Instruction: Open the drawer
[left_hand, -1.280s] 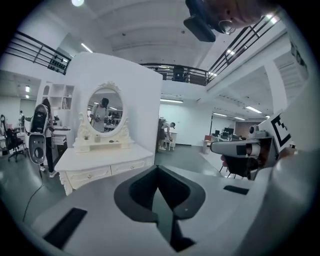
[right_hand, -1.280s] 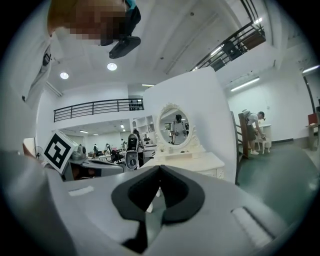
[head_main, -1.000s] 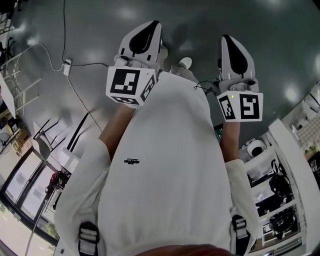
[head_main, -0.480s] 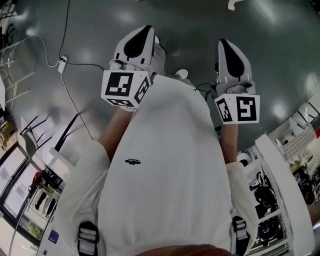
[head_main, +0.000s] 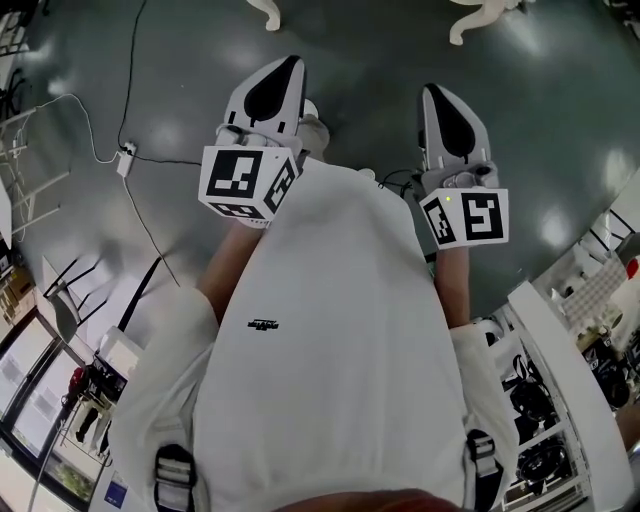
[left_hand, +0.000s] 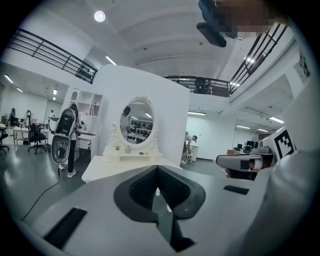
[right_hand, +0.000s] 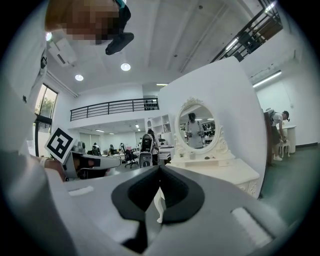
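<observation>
A white dressing table (right_hand: 227, 172) with an oval mirror (right_hand: 197, 125) stands some way ahead, against a white panel. In the right gripper view its ornate drawer front (right_hand: 242, 186) shows under the tabletop at the right end. The left gripper view shows the same table (left_hand: 117, 162) and mirror (left_hand: 137, 122) further left. My left gripper (head_main: 284, 64) and right gripper (head_main: 433, 92) are held side by side in front of the person's white shirt, pointing roughly level at the table. Both are shut with nothing between the jaws, and both are well short of the table.
Two curved white table legs (head_main: 265, 12) (head_main: 478, 18) show at the head view's top edge on the grey floor. A cable with a plug block (head_main: 125, 160) runs along the floor at left. White shelving with gear (head_main: 560, 400) stands at the right. People and desks are far behind.
Both grippers moved forward together over the floor. The white table legs have come into the head view's top edge. The jaws stayed shut.
</observation>
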